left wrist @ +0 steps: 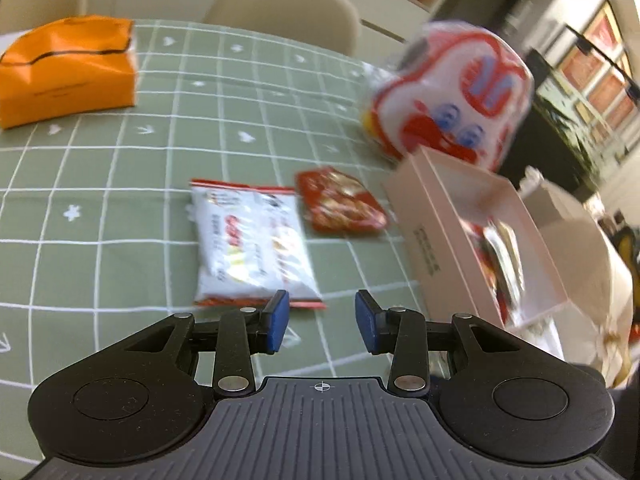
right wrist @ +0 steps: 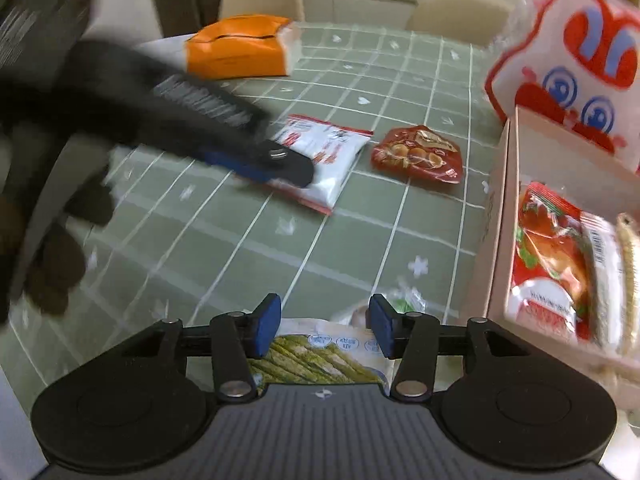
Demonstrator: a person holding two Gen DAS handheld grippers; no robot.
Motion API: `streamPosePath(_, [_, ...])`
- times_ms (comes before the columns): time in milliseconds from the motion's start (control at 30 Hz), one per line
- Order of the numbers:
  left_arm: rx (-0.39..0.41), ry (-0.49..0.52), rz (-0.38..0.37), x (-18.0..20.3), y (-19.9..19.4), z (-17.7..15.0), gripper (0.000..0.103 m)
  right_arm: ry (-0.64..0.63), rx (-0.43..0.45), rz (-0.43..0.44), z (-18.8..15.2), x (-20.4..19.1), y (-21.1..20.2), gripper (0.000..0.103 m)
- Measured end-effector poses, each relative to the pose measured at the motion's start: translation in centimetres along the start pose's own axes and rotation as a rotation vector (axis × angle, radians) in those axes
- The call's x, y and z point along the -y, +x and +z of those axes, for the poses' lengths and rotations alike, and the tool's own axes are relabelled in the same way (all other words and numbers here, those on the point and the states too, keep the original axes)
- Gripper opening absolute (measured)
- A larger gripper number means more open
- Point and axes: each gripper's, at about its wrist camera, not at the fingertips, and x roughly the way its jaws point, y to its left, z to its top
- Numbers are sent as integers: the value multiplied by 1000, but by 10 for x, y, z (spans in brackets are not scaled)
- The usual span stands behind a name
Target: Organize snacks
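A white snack packet with red ends (left wrist: pixel 252 244) lies flat on the green checked tablecloth, with a small red packet (left wrist: pixel 340 202) to its right. My left gripper (left wrist: pixel 322 322) is open and empty, just short of the white packet's near edge. In the right wrist view the left gripper (right wrist: pixel 272 164) reaches over the white packet (right wrist: pixel 324 160), beside the red packet (right wrist: pixel 418 154). My right gripper (right wrist: pixel 324 328) is open above a green-printed packet (right wrist: pixel 320 356) that lies between its fingers. A pale pink box (right wrist: pixel 500 240) holds a red packet (right wrist: pixel 552 272).
An orange tissue pack (left wrist: pixel 68 68) sits at the far left of the table. A large white-and-red bag (left wrist: pixel 452 92) stands behind the box (left wrist: pixel 424 236). Two beige chairs (left wrist: pixel 288 4) stand at the table's far side. The table edge runs along the right, behind the box.
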Motion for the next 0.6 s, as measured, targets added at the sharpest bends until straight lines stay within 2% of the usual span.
streamPosePath(133, [59, -32, 128, -3, -1, 13, 40, -10, -18, 86, -23, -2, -24, 50])
streamPosePath(233, [107, -121, 228, -17, 7, 35, 40, 4, 3, 53, -32, 0, -34, 50])
streamPosePath(267, [121, -166, 243, -23, 13, 42, 40, 14, 8, 40, -34, 1, -35, 50])
streamPosePath(333, [112, -190, 215, -23, 27, 52, 40, 45, 15, 19, -37, 3, -37, 50])
streamPosePath(433, [75, -60, 241, 0, 59, 66, 40, 84, 30, 27, -40, 3, -41, 54])
streamPosePath(500, [51, 32, 229, 17, 80, 75, 40, 101, 18, 30, -45, 3, -39, 55])
streamPosePath(600, [39, 46, 193, 32, 100, 84, 40, 104, 9, 25, -54, 0, -40, 56])
